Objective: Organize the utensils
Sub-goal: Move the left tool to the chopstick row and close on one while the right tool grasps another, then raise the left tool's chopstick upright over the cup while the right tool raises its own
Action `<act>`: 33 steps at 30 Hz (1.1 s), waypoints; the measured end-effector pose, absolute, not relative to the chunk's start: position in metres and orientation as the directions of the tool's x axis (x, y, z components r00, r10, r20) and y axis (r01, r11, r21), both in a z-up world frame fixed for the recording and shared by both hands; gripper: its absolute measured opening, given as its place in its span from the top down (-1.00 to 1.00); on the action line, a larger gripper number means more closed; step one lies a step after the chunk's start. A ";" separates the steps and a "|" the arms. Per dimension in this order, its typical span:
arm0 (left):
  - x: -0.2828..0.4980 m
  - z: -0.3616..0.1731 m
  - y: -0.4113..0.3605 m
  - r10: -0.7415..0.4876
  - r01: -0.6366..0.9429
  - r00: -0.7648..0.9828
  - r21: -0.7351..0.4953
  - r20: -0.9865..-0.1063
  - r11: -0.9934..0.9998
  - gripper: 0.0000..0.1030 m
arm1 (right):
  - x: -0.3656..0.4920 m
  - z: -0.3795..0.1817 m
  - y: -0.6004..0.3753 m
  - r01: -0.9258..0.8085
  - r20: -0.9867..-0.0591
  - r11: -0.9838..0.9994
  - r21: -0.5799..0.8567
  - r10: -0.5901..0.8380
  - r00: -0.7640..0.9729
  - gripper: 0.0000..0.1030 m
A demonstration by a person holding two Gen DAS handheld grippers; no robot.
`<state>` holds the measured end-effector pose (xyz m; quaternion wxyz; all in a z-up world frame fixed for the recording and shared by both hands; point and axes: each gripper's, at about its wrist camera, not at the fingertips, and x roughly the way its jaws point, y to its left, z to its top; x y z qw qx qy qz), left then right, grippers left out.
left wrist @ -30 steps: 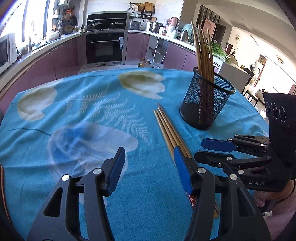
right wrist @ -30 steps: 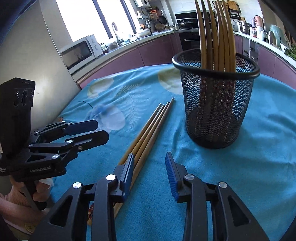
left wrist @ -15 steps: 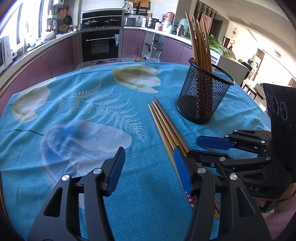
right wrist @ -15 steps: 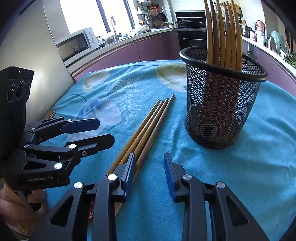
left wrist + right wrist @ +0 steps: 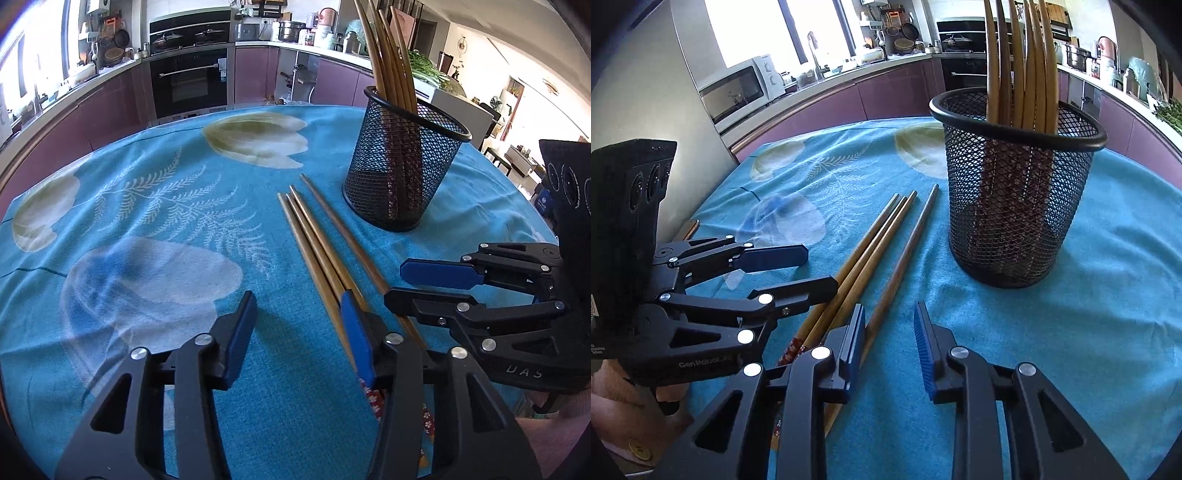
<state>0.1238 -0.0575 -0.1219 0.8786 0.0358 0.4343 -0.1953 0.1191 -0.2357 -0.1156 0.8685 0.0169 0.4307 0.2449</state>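
1. We see four loose chopsticks [image 5: 317,251] lying on the blue tablecloth [image 5: 147,206], three of them bunched together and one [image 5: 905,254] set slightly apart on the side nearer the mesh holder [image 5: 402,166].
2. The holder stands upright on the cloth beyond the chopsticks' far tips, with several more chopsticks [image 5: 1023,62] standing in it (their patterned ends show through the mesh).
3. The left gripper [image 5: 299,332] sits over the near part of the bundle; its right-hand finger [image 5: 354,339] lies over the bunched sticks, while the gap between its fingers shows bare cloth.
4. The right gripper [image 5: 890,339] is low beside it, and the separate chopstick runs under its left-hand finger [image 5: 855,343]; between its fingers we see only cloth.
5. Compared with a second ago, the four sticks no longer lie as one tight row: the one nearest the holder has parted from the other three. The left gripper's view has also shifted, with the holder and sticks now closer to centre.
6. The left gripper's jaws are closing from a moderate gap, and nothing lies between its pads.
7. The right gripper's jaws are closing too, narrower than the left's, with nothing gripped (whether either finger presses on the sticks we cannot tell).
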 end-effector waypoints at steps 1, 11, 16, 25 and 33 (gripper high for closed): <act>0.124 -0.122 -0.056 -0.317 0.374 0.543 -0.114 -0.778 0.921 0.18 | 0.119 -0.116 -0.235 -0.412 -0.740 0.879 0.240 0.440 0.509 0.50; 0.132 -0.124 -0.064 -0.280 0.388 0.539 -0.061 -0.794 0.920 0.39 | 0.127 -0.115 -0.229 -0.410 -0.744 0.889 0.202 0.412 0.526 0.50; 0.139 -0.124 -0.066 -0.264 0.384 0.539 -0.046 -0.800 0.922 0.57 | 0.139 -0.117 -0.225 -0.399 -0.742 0.896 0.198 0.403 0.536 0.52; 0.141 -0.125 -0.057 -0.280 0.326 0.542 -0.109 -0.793 0.939 0.85 | 0.144 -0.119 -0.236 -0.357 -0.717 0.881 0.310 0.464 0.520 0.84; 0.129 -0.120 -0.052 -0.307 0.326 0.540 -0.142 -0.783 0.935 0.85 | 0.135 -0.109 -0.248 -0.357 -0.671 0.859 0.366 0.510 0.539 0.89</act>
